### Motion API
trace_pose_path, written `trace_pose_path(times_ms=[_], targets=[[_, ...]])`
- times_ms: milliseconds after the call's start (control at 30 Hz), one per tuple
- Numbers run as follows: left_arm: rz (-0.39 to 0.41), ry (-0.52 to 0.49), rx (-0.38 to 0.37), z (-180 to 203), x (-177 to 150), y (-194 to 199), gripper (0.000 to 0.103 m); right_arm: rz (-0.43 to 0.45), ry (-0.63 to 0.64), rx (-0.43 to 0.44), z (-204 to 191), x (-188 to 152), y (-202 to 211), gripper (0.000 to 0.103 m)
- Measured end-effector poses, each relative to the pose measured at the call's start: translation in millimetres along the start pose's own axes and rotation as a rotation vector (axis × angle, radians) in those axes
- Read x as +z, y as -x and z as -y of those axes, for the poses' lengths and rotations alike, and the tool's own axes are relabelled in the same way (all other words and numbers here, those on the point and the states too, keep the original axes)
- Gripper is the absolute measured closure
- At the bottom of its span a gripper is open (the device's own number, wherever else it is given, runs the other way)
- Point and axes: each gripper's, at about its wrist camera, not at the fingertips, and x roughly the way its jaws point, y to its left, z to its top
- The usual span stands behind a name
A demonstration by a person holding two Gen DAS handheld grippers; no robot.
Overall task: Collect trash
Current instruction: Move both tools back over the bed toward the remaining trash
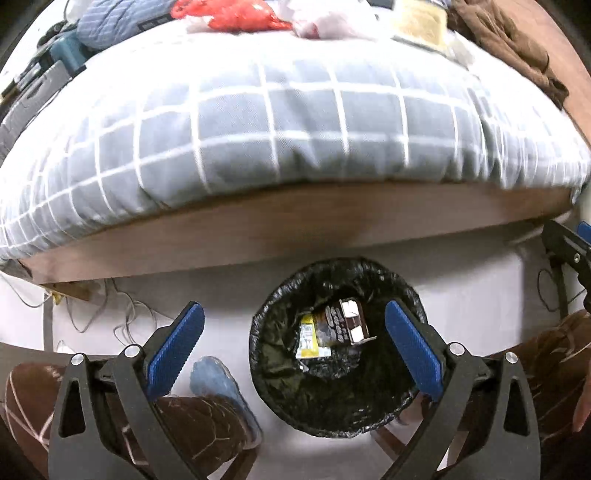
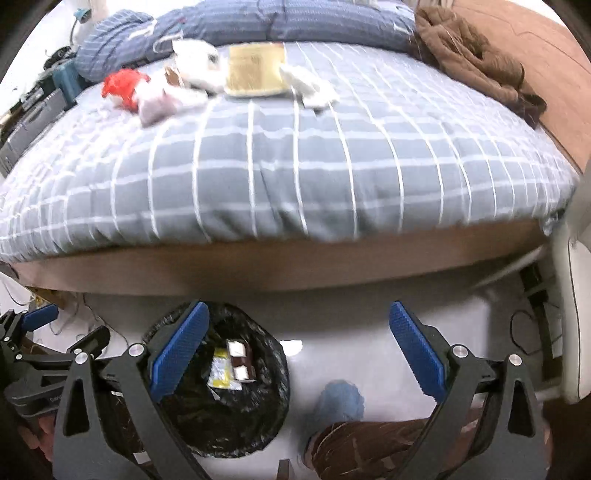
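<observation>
A round bin lined with a black bag (image 1: 334, 398) stands on the white floor by the bed and also shows in the right wrist view (image 2: 255, 417). A yellow wrapper (image 1: 307, 338) and a brown carton (image 1: 343, 323) lie in it. My left gripper (image 1: 295, 343) is open and empty, above the bin's left side. My right gripper (image 2: 299, 343) is open and empty, over the floor just right of the bin. On the bed lie a red bag (image 2: 123, 88), white crumpled bags (image 2: 192, 62), a pinkish bag (image 2: 157, 103), white tissue (image 2: 308, 85) and a flat tan packet (image 2: 255, 70).
The bed has a grey checked quilt (image 2: 295, 166) on a wooden frame (image 1: 295, 229). Blue pillows (image 2: 258, 18) and a brown garment (image 2: 476, 59) lie at its far end. The person's brown-trousered legs and blue slippers (image 2: 341, 398) are beside the bin. Cables lie on the floor at left (image 1: 122, 317).
</observation>
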Motion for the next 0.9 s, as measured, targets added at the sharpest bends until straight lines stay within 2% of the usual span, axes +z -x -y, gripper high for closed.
trace_pose_path(times_ms=[167,300,600,900], targets=[[0.03,0.024,0.019,-13.2,19.1,10.9,0.007,0.054,0.014,0.014,-7.9,29.7,9.8,0.009],[0.05,0.028,0.028,-23.9,41.3,18.3,0.007,0.058,0.007,0.019,-7.5,47.0,5.4,0.009],[0.116,0.08,0.033,-50.4,115.5,21.2,0.007,0.083,0.032,0.017,-10.9,100.6,-19.2,0.009],[0.155,0.067,-0.018,-39.0,179.0,17.0,0.007,0.133,0.051,0.051,-9.8,164.2,-37.4,0.009]])
